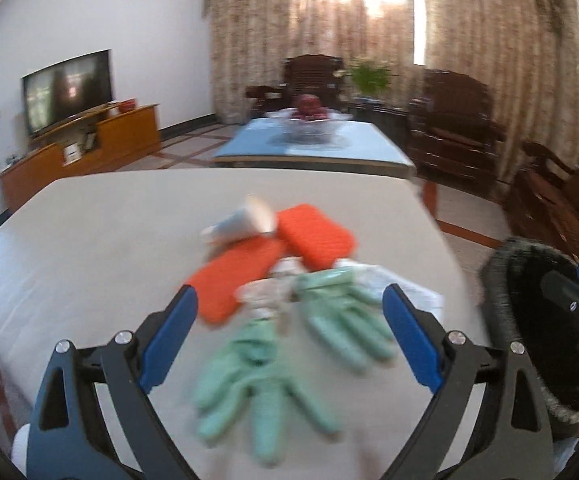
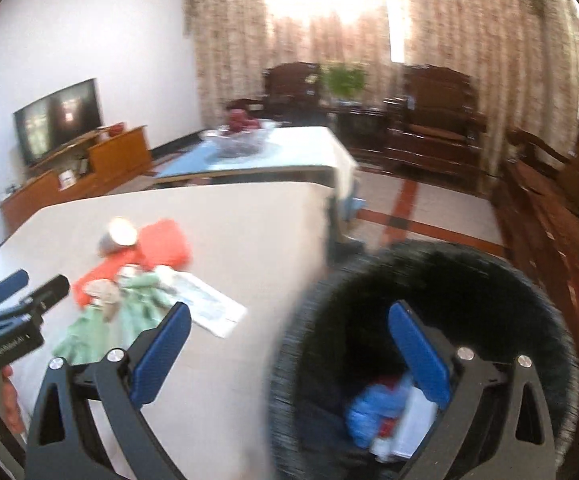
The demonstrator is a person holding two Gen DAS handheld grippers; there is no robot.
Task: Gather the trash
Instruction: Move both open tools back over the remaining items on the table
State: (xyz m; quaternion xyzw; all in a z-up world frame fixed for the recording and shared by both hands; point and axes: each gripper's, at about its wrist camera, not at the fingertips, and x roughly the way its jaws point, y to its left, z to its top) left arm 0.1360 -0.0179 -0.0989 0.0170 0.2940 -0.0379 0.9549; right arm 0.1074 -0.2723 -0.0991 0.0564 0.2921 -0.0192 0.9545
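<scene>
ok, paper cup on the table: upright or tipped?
Tipped. The paper cup lies on its side beside the orange sponges, open mouth toward the right in the left wrist view. Contents: cannot tell, blurred.

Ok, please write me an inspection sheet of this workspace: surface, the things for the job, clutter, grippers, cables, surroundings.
Surface: table with a pale cover, mostly bare.
Job's things: black bin beside the table's right edge, already holding blue and white trash. On the table, one pile: tipped paper cup, two orange pads, two green gloves, flat clear wrapper, crumpled scraps.
Clutter: nothing seen outside the pile.
Grippers: left gripper open above the gloves, holding nothing; right gripper open, empty, over the bin's near rim.
Cables: nothing seen.
Surroundings: second table with fruit bowl, television, dark wooden chairs, curtains.
</scene>
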